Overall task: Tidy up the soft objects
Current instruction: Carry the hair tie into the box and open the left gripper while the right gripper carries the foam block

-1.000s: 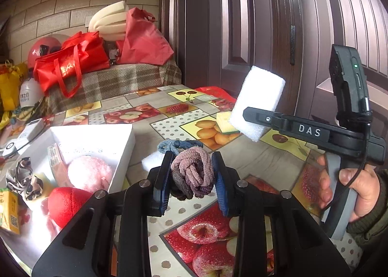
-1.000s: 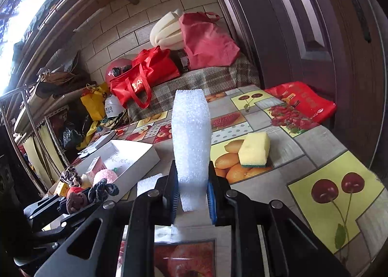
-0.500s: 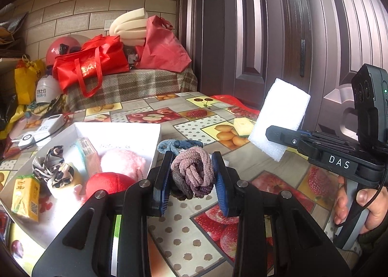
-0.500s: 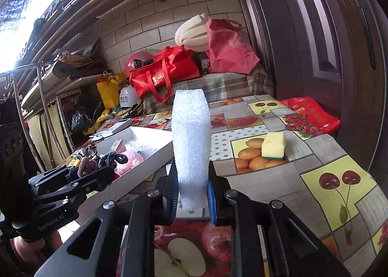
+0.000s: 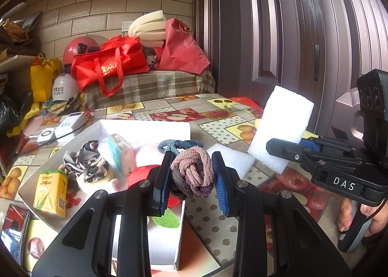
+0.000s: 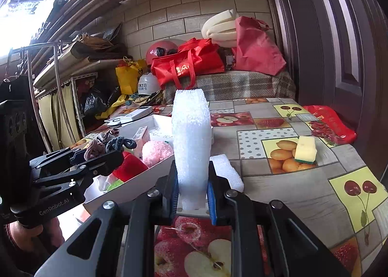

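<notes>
The white box (image 5: 145, 129) lies on the desk (image 6: 303, 180) ahead and left of both tools, its open top already crowded with soft things. The left tool (image 5: 191, 175) is nearer, hanging over the box's near corner, clamped on a knot of hair ties (image 5: 192, 170). The right tool (image 6: 191, 194), just right of the box's side wall, pinches a white foam block (image 6: 190, 136) standing upright, long axis vertical. Judged from this, the hair ties go in first.

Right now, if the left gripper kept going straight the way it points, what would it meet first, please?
Probably the white box, around the pink pompom below the left gripper and its hair ties; depth is unclear.
</notes>
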### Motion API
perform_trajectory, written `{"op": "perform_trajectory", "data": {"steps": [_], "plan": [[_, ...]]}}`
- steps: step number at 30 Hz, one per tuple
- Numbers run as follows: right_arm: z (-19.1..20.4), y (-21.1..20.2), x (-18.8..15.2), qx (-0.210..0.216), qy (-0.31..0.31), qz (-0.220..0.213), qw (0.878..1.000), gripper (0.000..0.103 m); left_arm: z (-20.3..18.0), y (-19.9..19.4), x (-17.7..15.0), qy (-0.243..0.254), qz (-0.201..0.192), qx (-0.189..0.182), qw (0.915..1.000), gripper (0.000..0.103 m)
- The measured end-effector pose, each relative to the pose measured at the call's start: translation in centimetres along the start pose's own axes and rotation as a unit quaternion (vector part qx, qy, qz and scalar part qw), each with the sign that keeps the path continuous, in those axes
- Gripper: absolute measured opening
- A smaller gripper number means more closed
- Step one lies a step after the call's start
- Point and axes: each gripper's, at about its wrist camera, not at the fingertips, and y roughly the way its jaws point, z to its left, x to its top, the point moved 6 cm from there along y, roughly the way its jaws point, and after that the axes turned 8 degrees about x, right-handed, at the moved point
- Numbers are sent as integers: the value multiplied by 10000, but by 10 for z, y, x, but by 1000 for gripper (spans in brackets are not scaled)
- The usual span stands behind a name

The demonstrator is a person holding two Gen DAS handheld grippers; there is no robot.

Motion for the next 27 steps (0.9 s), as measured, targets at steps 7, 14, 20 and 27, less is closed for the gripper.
{"op": "perform_trajectory", "data": {"steps": [7, 14, 20, 27], "plan": [[31, 21, -1, 257, -366, 163, 9989, 19, 44, -2, -2, -203, -60, 394, 9990, 31], [53, 42, 1, 460, -504, 280, 9973, 19, 103, -3, -9, -713, 37, 745, 9947, 31], [79, 62, 1, 818, -692, 423, 9933, 18, 119, 8, -11, -985, 209, 802, 9917, 31], [105, 88, -4, 1062, -1000, 846, 9857, 18, 125, 26, -8, -980, 307, 845, 9911, 31]]}}
